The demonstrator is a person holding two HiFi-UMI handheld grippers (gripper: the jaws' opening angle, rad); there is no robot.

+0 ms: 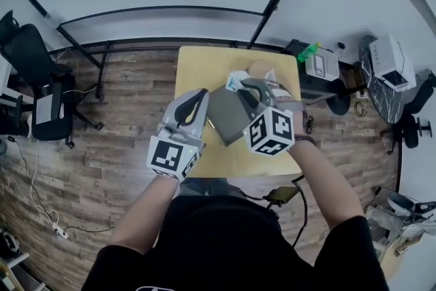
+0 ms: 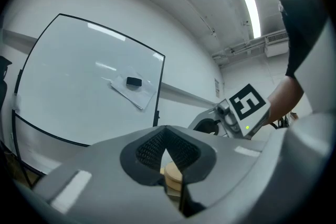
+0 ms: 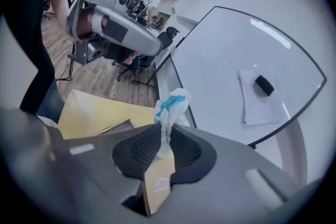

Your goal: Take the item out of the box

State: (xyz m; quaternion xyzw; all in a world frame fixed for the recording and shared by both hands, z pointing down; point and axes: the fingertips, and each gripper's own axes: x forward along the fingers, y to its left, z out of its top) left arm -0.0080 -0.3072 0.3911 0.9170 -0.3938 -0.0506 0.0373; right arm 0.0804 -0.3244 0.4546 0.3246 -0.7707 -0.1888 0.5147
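A flat grey box [image 1: 228, 116] lies on the yellow table [image 1: 204, 68]. My right gripper [image 1: 253, 93] is over the box's far right side, shut on a crinkled white and blue packet [image 3: 171, 106] that sticks up above its pads. In the head view the packet [image 1: 235, 80] shows just beyond the box. The box's rim [image 3: 113, 127] appears low behind the right jaws. My left gripper [image 1: 193, 108] is at the box's left edge with its pads [image 2: 152, 147] meeting at the tips. A tan shape shows through the narrow gap below them; no hold on it is visible.
A tan round object [image 1: 259, 68] rests on the table's far right. A whiteboard [image 3: 247, 65] with a paper sheet and black eraser stands behind the table. An office chair [image 1: 34, 78] is at left, and a cabinet with a printer [image 1: 320, 65] at right. The floor is wood.
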